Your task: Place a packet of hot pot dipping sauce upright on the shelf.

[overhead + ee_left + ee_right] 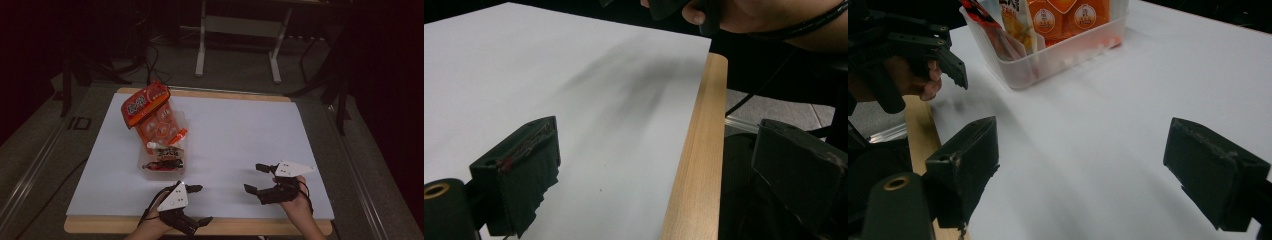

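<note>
My left gripper [199,204] sits low over the near edge of the table [240,95], its jaws spread wide with nothing between them; in the left gripper view the left gripper [659,165] straddles the border where the white sheet [549,75] meets the wooden edge strip [696,150], one jaw over the sheet, the other past the edge. My right gripper [255,177] is held over the near right part of the sheet, jaws likewise spread and holding nothing; the right gripper view confirms a wide gap at the right gripper [1080,170] with only bare white surface between the jaws. Both grippers carry a grey three-cornered plate on top. The clear plastic bin [145,167] stands on the left half of the sheet, just beyond my left gripper and well apart from my right one. An orange snack bag [145,106] leans out of its far end, tilted toward the far left. Inside, I note orange packets [161,127] with round labels, a tube with an orange-red cap [170,140] lying slantwise, and a dark red packet [164,164] at the near end. In the right gripper view the bin [1068,52] appears ahead, with my left hand [913,77] and its gripper beside it. Neither gripper touches the bin or its contents.
</note>
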A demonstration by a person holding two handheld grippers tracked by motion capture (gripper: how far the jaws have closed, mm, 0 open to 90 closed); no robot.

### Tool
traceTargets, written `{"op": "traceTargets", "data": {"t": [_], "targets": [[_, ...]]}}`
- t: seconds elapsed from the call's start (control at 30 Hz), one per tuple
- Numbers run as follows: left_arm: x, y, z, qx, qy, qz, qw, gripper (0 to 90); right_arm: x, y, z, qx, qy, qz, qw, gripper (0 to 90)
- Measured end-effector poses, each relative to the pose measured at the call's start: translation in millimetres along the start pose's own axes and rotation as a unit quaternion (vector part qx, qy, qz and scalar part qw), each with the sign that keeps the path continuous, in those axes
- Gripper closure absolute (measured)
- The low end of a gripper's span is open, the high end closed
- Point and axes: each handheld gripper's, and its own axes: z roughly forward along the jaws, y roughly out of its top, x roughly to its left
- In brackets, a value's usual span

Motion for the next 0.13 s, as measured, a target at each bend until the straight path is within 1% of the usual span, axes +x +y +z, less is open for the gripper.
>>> {"op": "traceTargets", "data": {"t": [0.13], "targets": [[-0.8,0.7,0.4,0.004,0.0,0.004,1.0,5.7,-0.2,-0.2,0.3,0.0,0.0,-0.001,1.0,14.3]]}}
